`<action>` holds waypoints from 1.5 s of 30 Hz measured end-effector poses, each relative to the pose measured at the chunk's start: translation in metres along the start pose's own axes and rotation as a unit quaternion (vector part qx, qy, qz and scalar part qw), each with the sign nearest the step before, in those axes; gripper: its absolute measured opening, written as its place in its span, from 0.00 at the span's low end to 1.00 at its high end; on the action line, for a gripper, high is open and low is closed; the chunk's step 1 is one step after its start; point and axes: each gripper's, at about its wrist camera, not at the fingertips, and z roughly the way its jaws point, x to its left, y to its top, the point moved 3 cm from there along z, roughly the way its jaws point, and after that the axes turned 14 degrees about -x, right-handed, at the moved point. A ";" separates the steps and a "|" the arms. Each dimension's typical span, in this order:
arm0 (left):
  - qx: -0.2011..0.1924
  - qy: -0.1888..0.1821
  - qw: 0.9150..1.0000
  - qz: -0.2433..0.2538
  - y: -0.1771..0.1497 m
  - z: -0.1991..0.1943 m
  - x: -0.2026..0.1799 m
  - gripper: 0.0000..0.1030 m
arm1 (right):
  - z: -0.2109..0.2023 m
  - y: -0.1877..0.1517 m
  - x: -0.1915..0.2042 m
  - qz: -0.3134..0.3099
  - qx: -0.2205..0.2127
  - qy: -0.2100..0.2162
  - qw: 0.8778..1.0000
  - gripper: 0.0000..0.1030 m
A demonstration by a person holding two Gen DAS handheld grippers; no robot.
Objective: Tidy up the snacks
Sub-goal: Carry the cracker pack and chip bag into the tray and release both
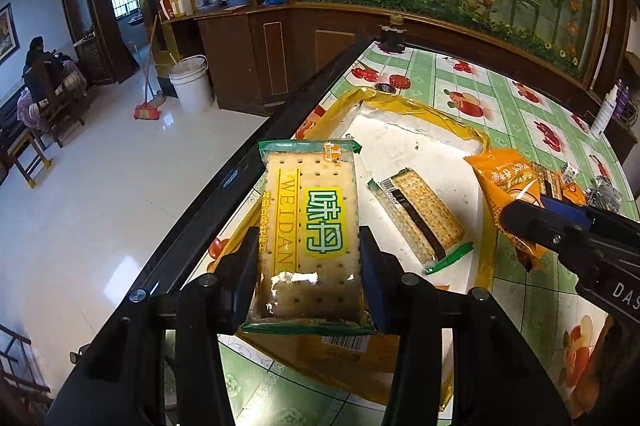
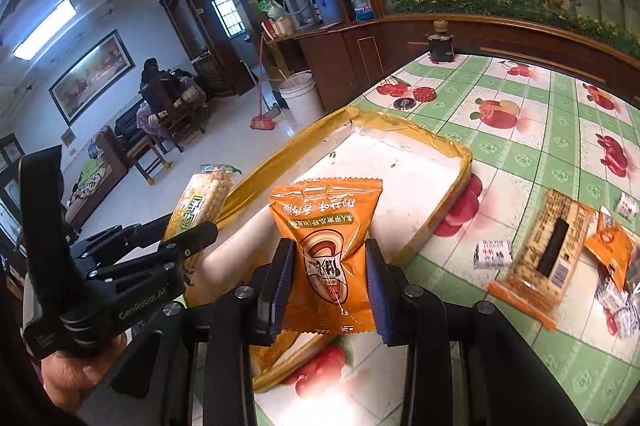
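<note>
My left gripper is shut on a green-edged Weidan cracker pack, held above the near left edge of a shallow white box with a gold rim. A second cracker pack lies flat inside the box. My right gripper is shut on an orange snack pouch, held above the box's near side. The left gripper and its cracker pack show at left in the right wrist view. The right gripper's pouch shows at right in the left wrist view.
Loose snacks lie on the fruit-print tablecloth right of the box: an orange cracker pack, a small orange pouch, white candies. A dark jar stands at the far edge. The table's left edge drops to the floor.
</note>
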 end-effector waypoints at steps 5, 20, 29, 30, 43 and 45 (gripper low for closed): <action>0.010 0.005 1.000 -0.006 0.000 0.011 0.003 0.44 | 0.022 0.008 -0.003 -0.011 0.003 -0.014 1.000 0.34; 0.043 0.024 0.999 0.004 -0.001 0.046 -0.006 0.44 | 0.090 0.015 -0.012 -0.040 0.036 -0.052 0.997 0.38; 0.037 0.031 0.999 -0.007 0.002 0.033 -0.004 0.45 | 0.062 0.022 -0.011 -0.055 0.011 -0.070 0.996 0.46; 0.035 0.031 0.999 -0.008 0.003 0.031 -0.005 0.45 | 0.058 0.022 -0.011 -0.055 0.010 -0.072 0.996 0.46; 0.021 0.015 1.000 -0.001 0.008 0.002 -0.023 0.49 | 0.002 0.022 -0.016 -0.073 -0.017 -0.116 0.990 0.54; 0.020 0.011 1.000 0.003 0.008 -0.001 -0.030 0.49 | -0.005 0.020 -0.020 -0.068 -0.019 -0.118 0.990 0.54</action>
